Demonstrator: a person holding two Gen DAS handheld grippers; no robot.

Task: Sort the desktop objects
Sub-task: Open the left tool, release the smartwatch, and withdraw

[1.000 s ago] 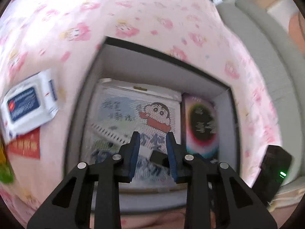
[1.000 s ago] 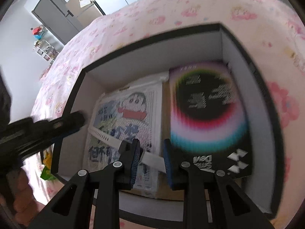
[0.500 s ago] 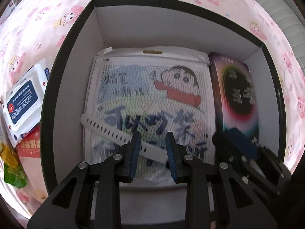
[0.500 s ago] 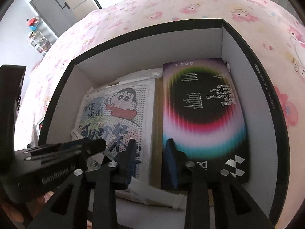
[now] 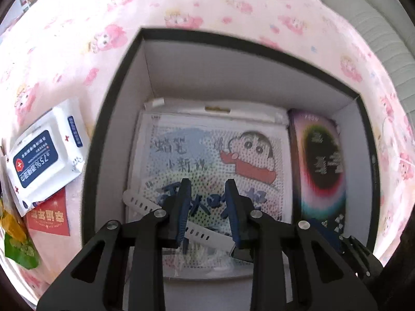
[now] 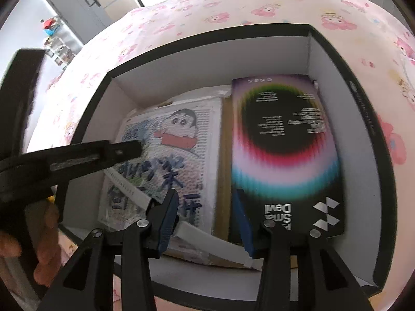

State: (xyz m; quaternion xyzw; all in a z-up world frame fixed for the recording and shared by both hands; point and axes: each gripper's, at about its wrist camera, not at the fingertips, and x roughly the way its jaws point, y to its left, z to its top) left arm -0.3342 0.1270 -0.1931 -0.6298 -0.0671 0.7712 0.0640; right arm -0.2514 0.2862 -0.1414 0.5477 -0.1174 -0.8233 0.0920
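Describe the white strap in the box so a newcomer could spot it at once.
Find the black-rimmed box on the pink cloth. On its cartoon bead sheet lies a slim white strap, slanted across the near edge. Unlike the flat packs around it, it is narrow and punched with holes.

Black box (image 5: 114,140) with white inner walls sits on pink cartoon-print cloth (image 5: 181,5); inside box, cartoon bead-board pack (image 5: 212,160) on left, rainbow-ringed dark carton (image 5: 321,165) on right; white perforated strap (image 5: 205,233) lies across pack's near edge; left gripper (image 5: 208,212) hovers over strap, jaws apart, not pressing; wipes packet (image 5: 44,155) and red card (image 5: 49,215) left of box.
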